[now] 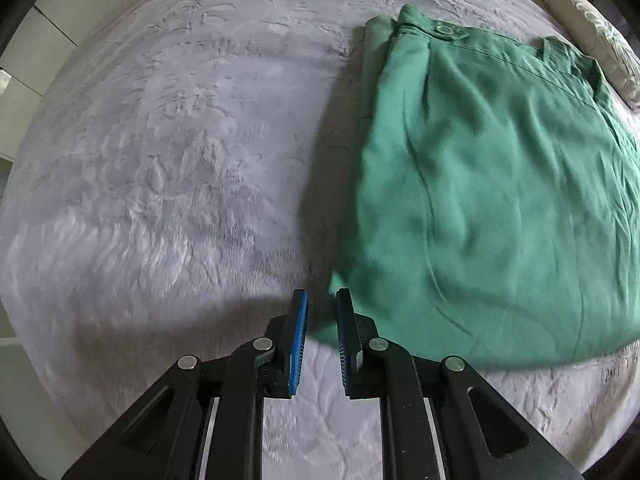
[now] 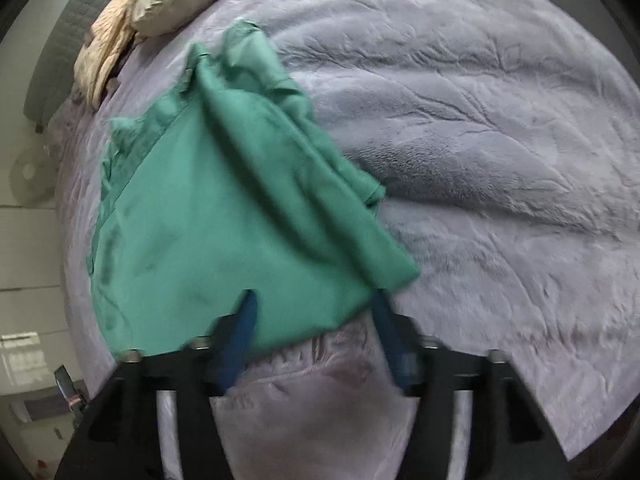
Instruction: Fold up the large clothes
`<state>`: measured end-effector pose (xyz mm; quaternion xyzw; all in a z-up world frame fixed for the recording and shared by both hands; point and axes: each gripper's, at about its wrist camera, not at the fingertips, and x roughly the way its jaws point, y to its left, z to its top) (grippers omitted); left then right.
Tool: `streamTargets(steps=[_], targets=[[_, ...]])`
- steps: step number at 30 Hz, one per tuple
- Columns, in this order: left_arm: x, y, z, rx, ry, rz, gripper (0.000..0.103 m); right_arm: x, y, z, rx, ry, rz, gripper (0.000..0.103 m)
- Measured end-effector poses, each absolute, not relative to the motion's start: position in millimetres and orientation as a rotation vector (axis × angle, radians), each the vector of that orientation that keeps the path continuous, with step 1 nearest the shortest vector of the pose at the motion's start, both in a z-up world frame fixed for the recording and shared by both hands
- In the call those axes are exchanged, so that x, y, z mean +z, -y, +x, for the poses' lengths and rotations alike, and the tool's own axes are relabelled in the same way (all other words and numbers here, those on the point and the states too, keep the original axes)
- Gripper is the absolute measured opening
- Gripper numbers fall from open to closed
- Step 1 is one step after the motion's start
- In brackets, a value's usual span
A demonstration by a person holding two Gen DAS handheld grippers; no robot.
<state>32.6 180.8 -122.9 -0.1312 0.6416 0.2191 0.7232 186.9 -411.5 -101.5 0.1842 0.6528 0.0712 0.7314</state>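
Folding green garment, mid-task: it lies flat on the lilac plush bedspread, already doubled over, waistband with button at about 12 o'clock in the left wrist view.

Left gripper sits at 6 o'clock in its own view, jaws narrow with a visible gap, nothing between the blue pads; the garment's near corner lies just beyond the tips, toward 1 o'clock. Whether the fabric brushes the right-hand pad can't be told, it's blurred there.

Right gripper at 6 o'clock in its view, jaws wide, not clamped. The garment's near edge drapes across the gap between the fingers, but the pads aren't pressing it. Frame is motion-blurred, so the exact contact is unclear. Garment runs from 6 up to 11 o'clock here, rumpled along its right side with a loose ridge toward 2 o'clock.

Cream quilt or pillow pile at 11 o'clock, well apart from the work.

Step in hand, my read: release after a fold, then regrip for the next one. To do it well:
- clear both grippers of the cloth before moving sideways, so the fold isn't dragged open
- flatten the rumpled right-side ridge first
- pinch both near corners through all layers
- lift evenly, carry toward the waistband, line up edges

Risk: thin slippery fabric, layers may slide apart.
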Motion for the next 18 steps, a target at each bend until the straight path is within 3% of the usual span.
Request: streamTargets(steps=[7,18], targets=[[-103,-151,7,0.455,-1.423,-0.263,0.016,-91,387,166,0.197,-1.467,0.388,0.066],[-80,-121,-12,0.426,-1.412,-0.24,0.016,-69,356,149,0.258,-1.463,0.335,0.076]])
